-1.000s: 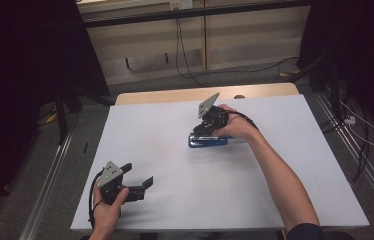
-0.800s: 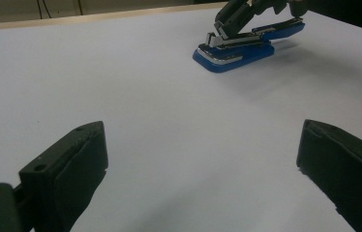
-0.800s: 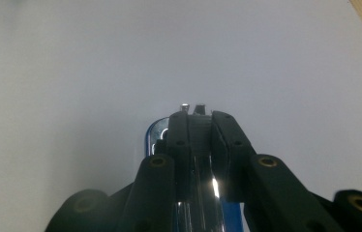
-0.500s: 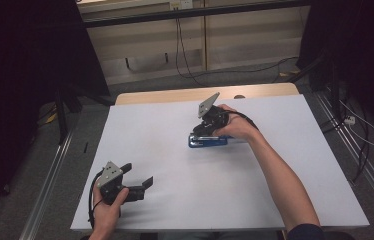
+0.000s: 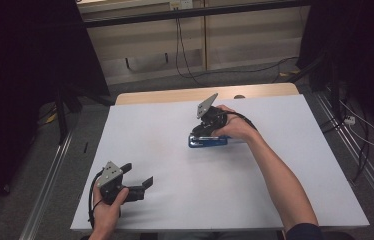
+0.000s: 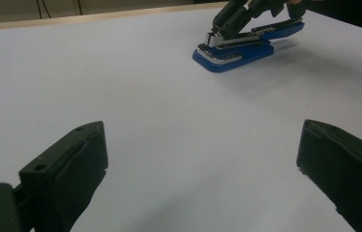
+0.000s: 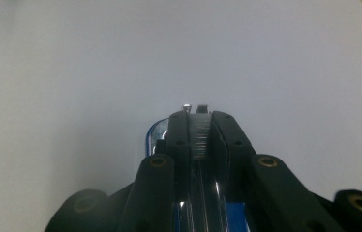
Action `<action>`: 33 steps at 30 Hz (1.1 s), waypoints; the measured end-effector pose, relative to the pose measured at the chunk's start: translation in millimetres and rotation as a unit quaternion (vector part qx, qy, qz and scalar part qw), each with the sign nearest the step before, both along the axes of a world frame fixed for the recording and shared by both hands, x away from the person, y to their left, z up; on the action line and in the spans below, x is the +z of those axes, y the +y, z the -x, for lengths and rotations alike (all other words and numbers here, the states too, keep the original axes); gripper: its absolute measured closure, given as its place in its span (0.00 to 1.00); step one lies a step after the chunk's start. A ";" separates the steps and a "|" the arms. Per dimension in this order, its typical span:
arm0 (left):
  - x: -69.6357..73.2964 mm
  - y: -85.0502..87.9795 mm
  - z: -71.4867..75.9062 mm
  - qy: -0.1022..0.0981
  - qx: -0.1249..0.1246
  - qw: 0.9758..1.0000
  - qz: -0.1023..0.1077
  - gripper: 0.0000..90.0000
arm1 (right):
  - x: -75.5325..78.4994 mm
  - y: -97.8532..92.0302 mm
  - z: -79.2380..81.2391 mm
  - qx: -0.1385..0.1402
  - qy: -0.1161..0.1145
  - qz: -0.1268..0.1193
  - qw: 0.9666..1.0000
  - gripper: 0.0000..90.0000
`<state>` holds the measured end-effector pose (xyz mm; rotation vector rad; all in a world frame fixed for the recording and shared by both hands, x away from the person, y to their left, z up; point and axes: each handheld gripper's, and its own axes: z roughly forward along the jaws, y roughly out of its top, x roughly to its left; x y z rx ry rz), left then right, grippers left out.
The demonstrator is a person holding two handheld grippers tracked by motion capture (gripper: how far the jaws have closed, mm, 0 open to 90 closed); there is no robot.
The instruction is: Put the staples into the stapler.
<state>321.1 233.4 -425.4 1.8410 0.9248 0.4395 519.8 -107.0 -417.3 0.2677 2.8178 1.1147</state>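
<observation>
A blue stapler lies on the white table, right of centre toward the far side. My right gripper points down at its left end and is shut on the stapler's top arm, which stands lifted off the base. In the right gripper view the jaws pinch a thin dark strip, with a bit of the blue stapler showing beside them. My left gripper rests near the front left corner, open, with bare table between its jaws.
A wooden strip runs along the table's far edge. Metal rails flank the table on the floor, and cables trail at the right. The white surface between the two grippers is bare.
</observation>
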 end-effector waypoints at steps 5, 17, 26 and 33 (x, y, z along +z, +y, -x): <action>0.1 0.6 0.0 0.000 0.000 1.000 -0.001 0.05 | 0.4 0.8 -0.8 0.000 -0.003 -0.004 1.000 0.87; -0.3 0.2 -0.3 0.001 -0.001 1.000 -0.001 0.05 | 2.4 -1.5 -0.7 -0.007 -0.002 -0.007 1.000 0.86; -0.1 0.8 -0.1 0.001 0.000 1.000 -0.001 0.05 | 0.3 0.4 -0.3 -0.006 0.000 -0.004 1.000 0.87; -0.1 0.9 0.2 0.000 0.000 1.000 0.000 0.05 | 3.0 -0.5 0.7 -0.014 -0.004 -0.007 1.000 0.86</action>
